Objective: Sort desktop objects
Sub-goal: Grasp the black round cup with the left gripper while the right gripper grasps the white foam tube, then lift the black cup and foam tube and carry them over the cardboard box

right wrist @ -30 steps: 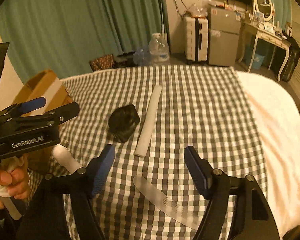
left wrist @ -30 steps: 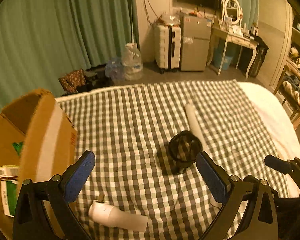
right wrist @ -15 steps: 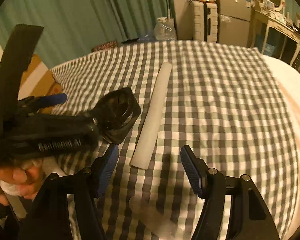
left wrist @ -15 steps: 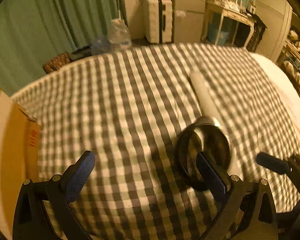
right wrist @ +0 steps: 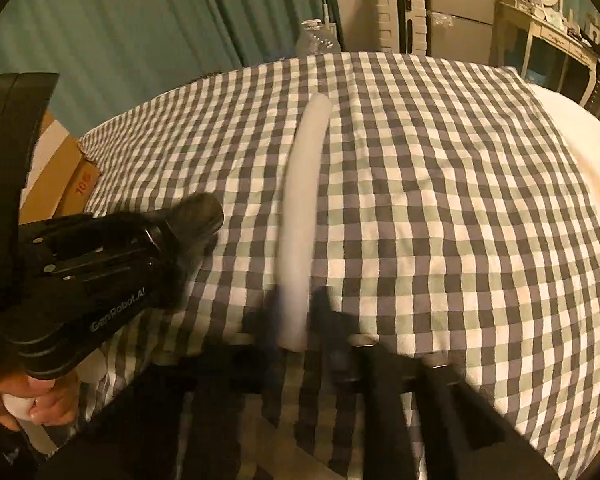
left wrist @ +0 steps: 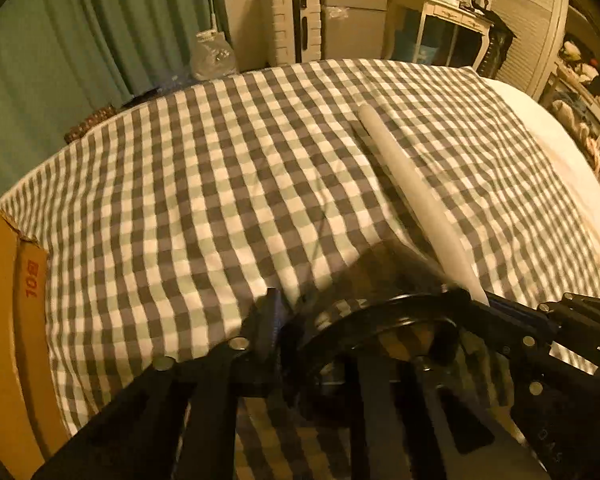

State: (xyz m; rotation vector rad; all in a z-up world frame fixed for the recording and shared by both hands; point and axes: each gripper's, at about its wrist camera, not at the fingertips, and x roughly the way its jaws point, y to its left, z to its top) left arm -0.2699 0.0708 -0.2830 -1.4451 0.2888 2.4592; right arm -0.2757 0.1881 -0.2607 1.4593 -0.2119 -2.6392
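Observation:
A round black cup-like object [left wrist: 383, 332] sits on the checked bedspread [left wrist: 204, 184] and my left gripper [left wrist: 371, 312] is shut on it. It also shows dark and blurred in the right wrist view [right wrist: 198, 216], behind the left gripper's body. A long white foam tube [right wrist: 303, 216] lies along the bed; my right gripper [right wrist: 298, 312] has closed on its near end, fingers blurred. The tube also shows in the left wrist view [left wrist: 411, 192], just right of the black object.
A cardboard box [left wrist: 8, 320] stands at the bed's left edge, also in the right wrist view [right wrist: 60, 188]. Green curtains, a white suitcase [left wrist: 290, 26], a small fridge and a white dressing table stand beyond the bed's far edge. White bedding [right wrist: 579, 160] lies on the right.
Both grippers have moved forward and down and closed: the left around the black object, the right around the near end of the foam tube.

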